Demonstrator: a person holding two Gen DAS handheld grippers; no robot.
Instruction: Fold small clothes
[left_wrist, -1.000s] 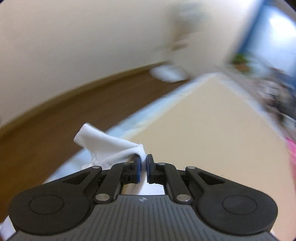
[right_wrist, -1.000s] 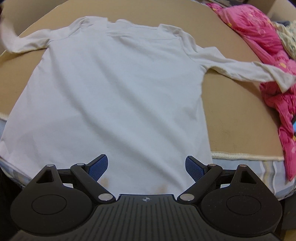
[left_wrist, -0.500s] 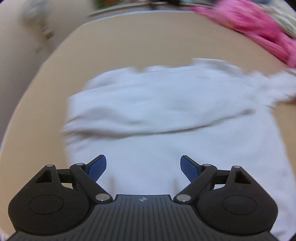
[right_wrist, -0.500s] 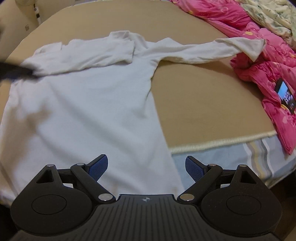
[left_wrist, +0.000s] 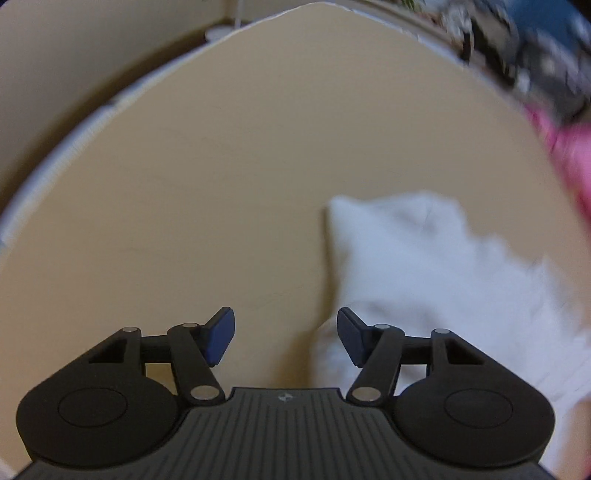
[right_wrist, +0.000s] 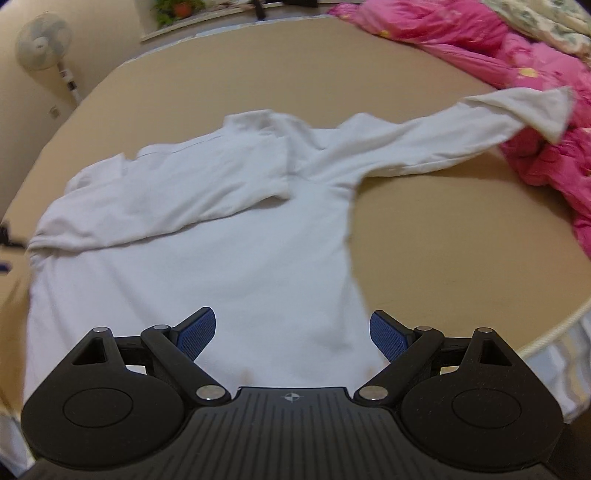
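Observation:
A white long-sleeved shirt lies flat on the tan bed surface. Its left sleeve is folded across the chest; its right sleeve stretches out to the right, its cuff resting on pink bedding. My right gripper is open and empty above the shirt's hem. My left gripper is open and empty over bare tan surface, with the shirt blurred just to its right.
A pink quilt is heaped along the right side of the bed. A standing fan is by the wall at back left. The bed's near edge with striped sheet is at lower right.
My left gripper let go of the left sleeve after laying it across the chest, then swung left off the shirt. My right gripper stayed open and shifted view rightward.

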